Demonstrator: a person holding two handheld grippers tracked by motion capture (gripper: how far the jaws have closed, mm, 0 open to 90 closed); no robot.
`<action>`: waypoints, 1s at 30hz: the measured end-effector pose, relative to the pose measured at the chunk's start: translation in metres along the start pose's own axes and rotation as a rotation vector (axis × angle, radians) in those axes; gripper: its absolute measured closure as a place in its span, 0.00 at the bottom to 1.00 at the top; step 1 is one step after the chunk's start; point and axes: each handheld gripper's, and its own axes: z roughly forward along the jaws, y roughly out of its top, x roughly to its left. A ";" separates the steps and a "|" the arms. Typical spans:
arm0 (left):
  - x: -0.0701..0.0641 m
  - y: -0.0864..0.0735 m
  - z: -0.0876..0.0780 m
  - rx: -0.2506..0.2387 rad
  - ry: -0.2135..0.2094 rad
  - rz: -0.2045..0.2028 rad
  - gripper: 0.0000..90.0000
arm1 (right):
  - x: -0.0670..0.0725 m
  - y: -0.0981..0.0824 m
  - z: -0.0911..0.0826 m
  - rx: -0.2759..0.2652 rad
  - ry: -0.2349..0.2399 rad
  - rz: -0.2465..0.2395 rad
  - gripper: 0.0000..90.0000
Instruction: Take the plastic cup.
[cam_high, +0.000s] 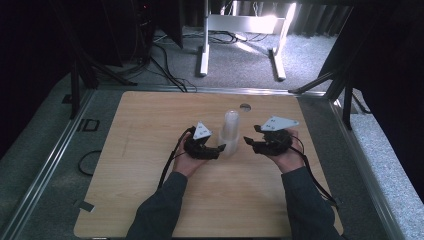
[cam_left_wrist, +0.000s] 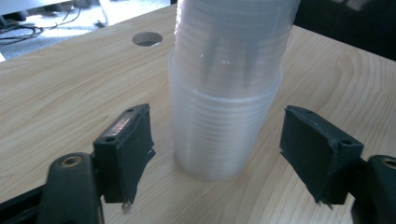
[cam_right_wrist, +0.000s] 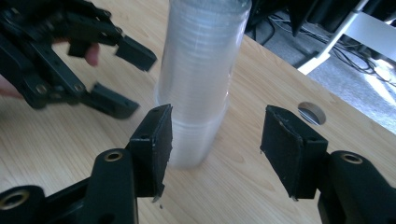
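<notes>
Black jaws of the left tool (cam_left_wrist: 217, 158) stand apart in the left gripper view, with the stack of clear plastic cups (cam_left_wrist: 227, 88) upright on the tabletop (cam_left_wrist: 60, 88) just ahead of them, between the two pads but touched by neither. No earlier picture is at hand, so only this wide stance can be told. Beyond the stack and to its left sits a round cable hole (cam_left_wrist: 147, 38) in the wood.

Jaws of the right tool (cam_right_wrist: 215, 149) are also parted in the right gripper view; the cups (cam_right_wrist: 201, 84) stand ahead of the gap, close to the left pad, though whether that pad grazes them is hard to say in the blur. Past the stack, the other tool (cam_right_wrist: 112, 77) faces it with its own jaws spread, and the hole (cam_right_wrist: 312, 113) lies off to the right.

From above, both tools (cam_high: 220, 148) (cam_high: 250, 141) flank the cups (cam_high: 230, 132), nothing standing between. No writing on the cups can be read.
</notes>
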 end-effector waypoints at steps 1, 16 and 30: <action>-0.001 0.001 0.003 0.002 0.003 0.000 0.28 | -0.001 0.001 0.001 -0.006 0.000 0.005 0.48; -0.002 -0.002 0.025 -0.018 0.000 -0.015 0.26 | -0.001 0.021 0.018 -0.063 0.038 0.041 0.29; -0.004 0.001 0.028 -0.031 0.009 -0.014 0.26 | -0.003 0.030 0.035 -0.085 0.043 0.061 0.24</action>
